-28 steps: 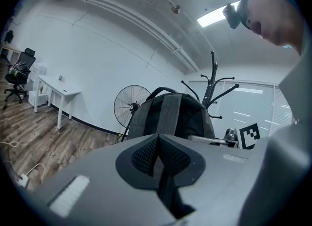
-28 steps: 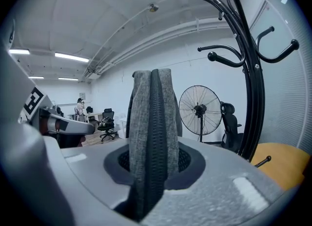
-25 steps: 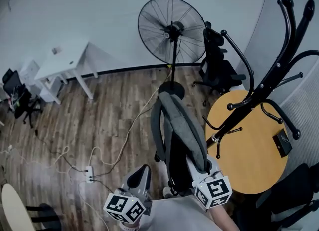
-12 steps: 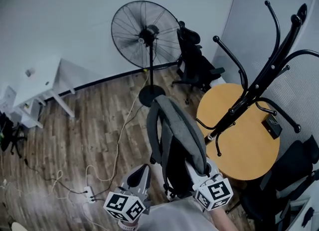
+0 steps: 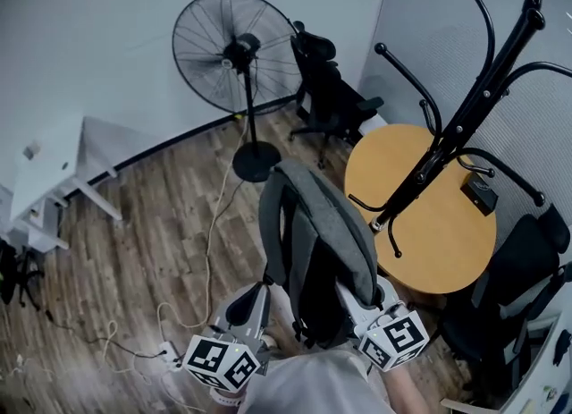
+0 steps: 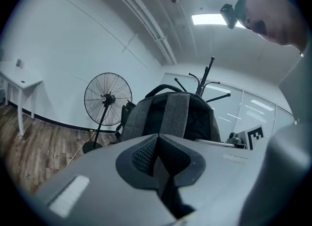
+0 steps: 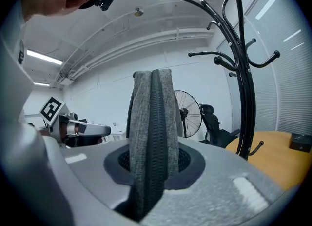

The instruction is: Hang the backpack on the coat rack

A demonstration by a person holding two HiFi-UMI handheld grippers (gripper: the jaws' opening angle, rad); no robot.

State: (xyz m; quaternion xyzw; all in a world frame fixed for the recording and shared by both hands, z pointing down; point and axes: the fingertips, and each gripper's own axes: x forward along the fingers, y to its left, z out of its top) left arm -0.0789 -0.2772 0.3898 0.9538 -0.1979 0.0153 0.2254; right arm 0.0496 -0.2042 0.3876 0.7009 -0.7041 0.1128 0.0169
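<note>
A grey and black backpack (image 5: 317,251) hangs upright in the air in front of me, its shoulder straps turned to the left. My right gripper (image 5: 355,300) is shut on its grey zipped edge (image 7: 152,122) from the right side. At the lower left, my left gripper (image 5: 254,300) has its pads closed on a thin strap; the pack's back panel (image 6: 173,115) stands just beyond them. The black coat rack (image 5: 465,122) rises to the right, apart from the pack, with curved hooks spreading at its top. In the right gripper view the rack (image 7: 246,98) stands close on the right.
A round wooden table (image 5: 447,224) with a small black box (image 5: 483,193) lies under the rack. A standing fan (image 5: 234,54) and a black office chair (image 5: 326,90) stand by the far wall. Cables and a power strip (image 5: 170,350) lie on the wooden floor at left, beside a white desk (image 5: 54,171).
The view has swung right: fan, desk and table have slid left in the picture, and the rack stands closer. The backpack and both grippers keep their grip and their place before me.
</note>
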